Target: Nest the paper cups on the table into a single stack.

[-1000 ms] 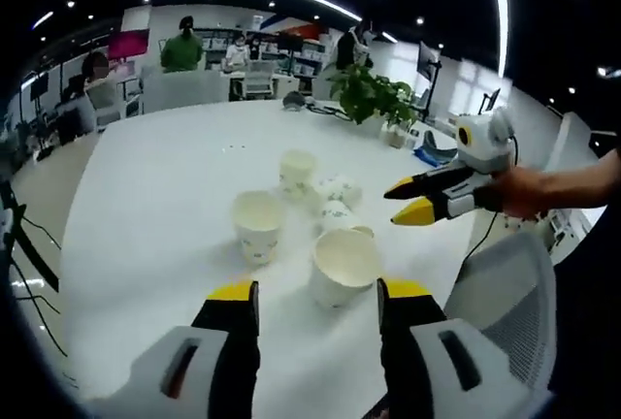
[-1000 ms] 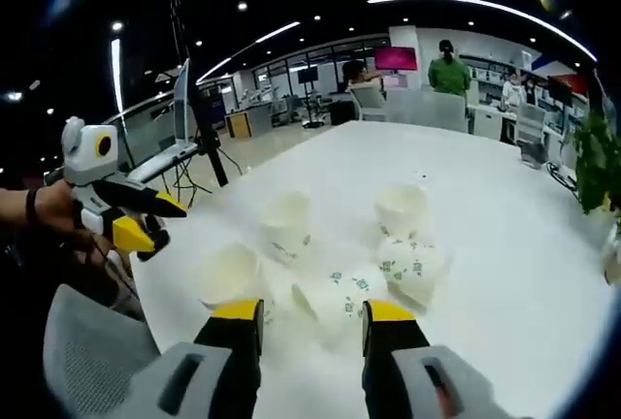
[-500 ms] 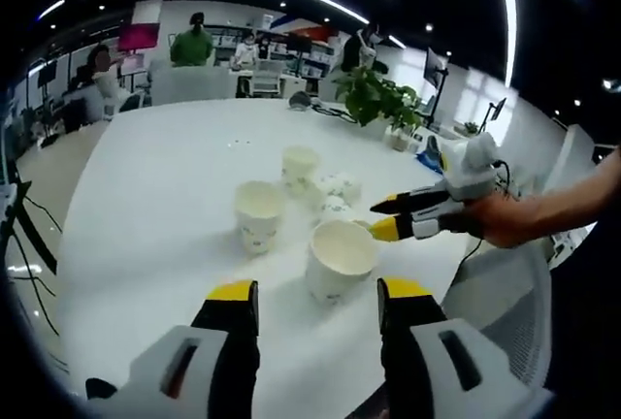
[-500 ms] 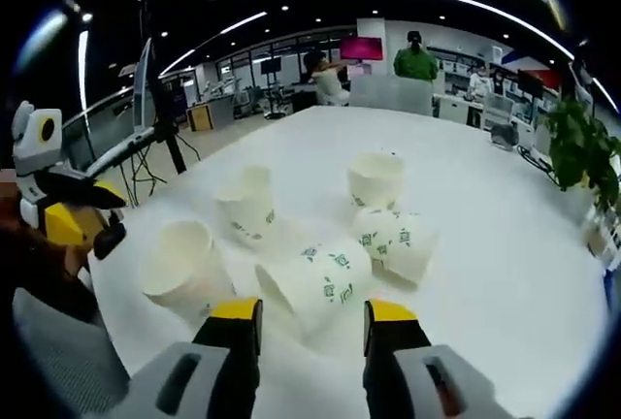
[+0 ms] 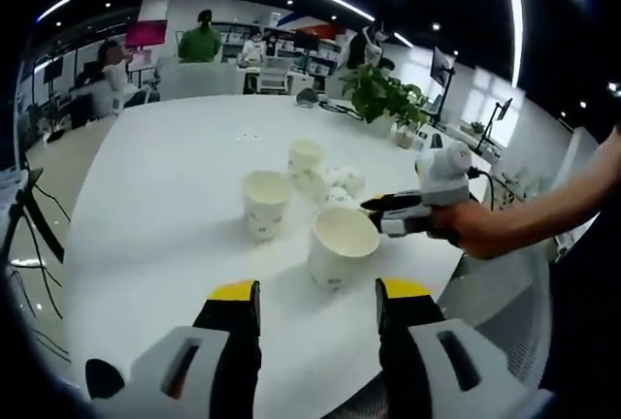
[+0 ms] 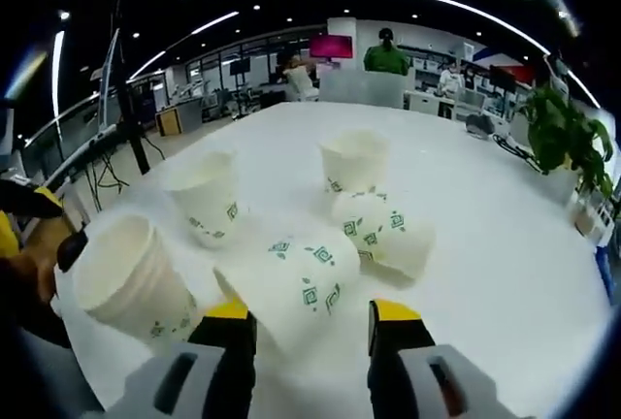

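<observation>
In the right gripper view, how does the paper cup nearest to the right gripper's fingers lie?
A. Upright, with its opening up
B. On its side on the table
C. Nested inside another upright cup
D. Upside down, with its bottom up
B: the nearest paper cup lies tipped on its side on the white table, just ahead of the open right gripper, and its green-printed wall faces the camera.

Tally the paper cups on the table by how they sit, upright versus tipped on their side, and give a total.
Upright cups: 3 (near cup, middle cup, far cup)
Cups lying on their side: 2 (cup between the right gripper's jaws, cup behind it)
Total: 5 paper cups
</observation>
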Demonstrator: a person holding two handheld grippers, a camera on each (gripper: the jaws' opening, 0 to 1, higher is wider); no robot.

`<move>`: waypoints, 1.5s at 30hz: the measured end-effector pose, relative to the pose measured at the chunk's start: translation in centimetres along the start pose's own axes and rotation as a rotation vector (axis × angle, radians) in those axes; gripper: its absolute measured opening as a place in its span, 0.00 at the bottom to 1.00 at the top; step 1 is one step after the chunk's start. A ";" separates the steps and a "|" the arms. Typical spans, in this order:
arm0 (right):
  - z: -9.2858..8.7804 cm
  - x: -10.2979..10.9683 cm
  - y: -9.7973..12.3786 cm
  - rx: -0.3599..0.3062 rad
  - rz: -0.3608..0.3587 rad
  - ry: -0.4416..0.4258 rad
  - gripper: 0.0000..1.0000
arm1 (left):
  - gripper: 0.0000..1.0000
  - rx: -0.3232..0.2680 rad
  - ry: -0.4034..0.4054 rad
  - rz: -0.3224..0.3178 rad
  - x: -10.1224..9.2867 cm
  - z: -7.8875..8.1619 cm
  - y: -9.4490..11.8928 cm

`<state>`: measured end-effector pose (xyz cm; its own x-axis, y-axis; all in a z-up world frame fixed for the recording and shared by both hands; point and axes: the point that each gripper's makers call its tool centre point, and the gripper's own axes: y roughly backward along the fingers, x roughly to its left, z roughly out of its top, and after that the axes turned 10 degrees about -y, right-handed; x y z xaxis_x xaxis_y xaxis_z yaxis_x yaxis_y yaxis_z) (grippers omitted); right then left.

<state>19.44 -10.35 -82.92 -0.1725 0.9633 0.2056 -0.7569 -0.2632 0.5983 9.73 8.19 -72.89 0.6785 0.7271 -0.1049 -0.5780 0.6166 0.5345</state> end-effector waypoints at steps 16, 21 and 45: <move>-0.8 -1.6 1.0 0.048 -0.016 -0.058 0.00 | 0.42 0.030 0.018 0.000 -0.2 -1.8 -0.1; -0.5 -2.2 2.1 0.046 0.002 -0.042 0.00 | 0.42 0.023 0.021 -0.008 -0.7 -1.4 -0.5; 1.6 -4.8 5.8 0.063 0.025 0.059 0.00 | 0.48 -0.019 0.017 0.028 0.6 -1.5 -1.7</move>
<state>16.84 -16.56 -79.16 -0.2288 0.9575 0.1760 -0.7114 -0.2878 0.6412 10.48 7.99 -75.11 0.6543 0.7489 -0.1045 -0.6053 0.6016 0.5212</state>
